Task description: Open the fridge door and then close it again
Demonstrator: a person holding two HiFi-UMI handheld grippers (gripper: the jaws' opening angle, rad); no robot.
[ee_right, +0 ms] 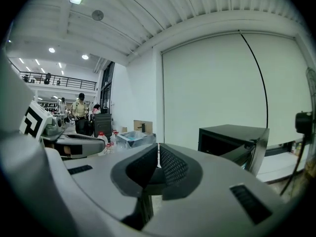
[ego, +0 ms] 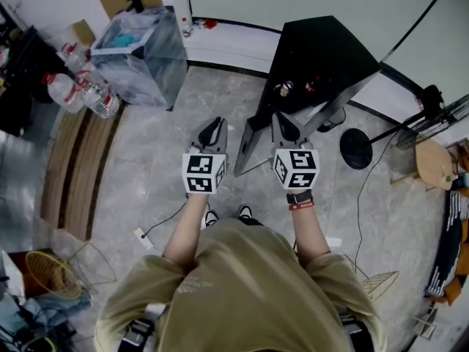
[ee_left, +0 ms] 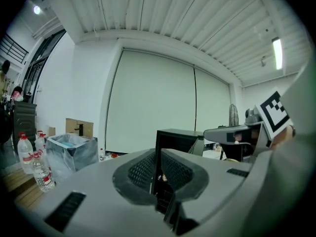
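A small black fridge [ego: 322, 57] stands on the floor just ahead of me, its door [ego: 344, 101] swung open and showing a grey inner side. My left gripper [ego: 214, 127] is held left of the fridge, level, apart from it. Its jaws are shut with nothing between them [ee_left: 159, 152], and the fridge's dark inside [ee_left: 173, 139] shows beyond them. My right gripper [ego: 283, 127] hovers in front of the open fridge and is shut on nothing [ee_right: 158, 147]. In the right gripper view, the fridge [ee_right: 232, 137] and its door's edge [ee_right: 257, 154] lie to the right.
A clear plastic-lined bin [ego: 139, 46] and water bottles [ego: 88, 94] stand at the back left beside wooden planks [ego: 73, 160]. A black round stand base [ego: 357, 149] with a cable sits right of the fridge, with a stool [ego: 436, 163] further right. A wicker basket [ego: 51, 273] sits at the lower left.
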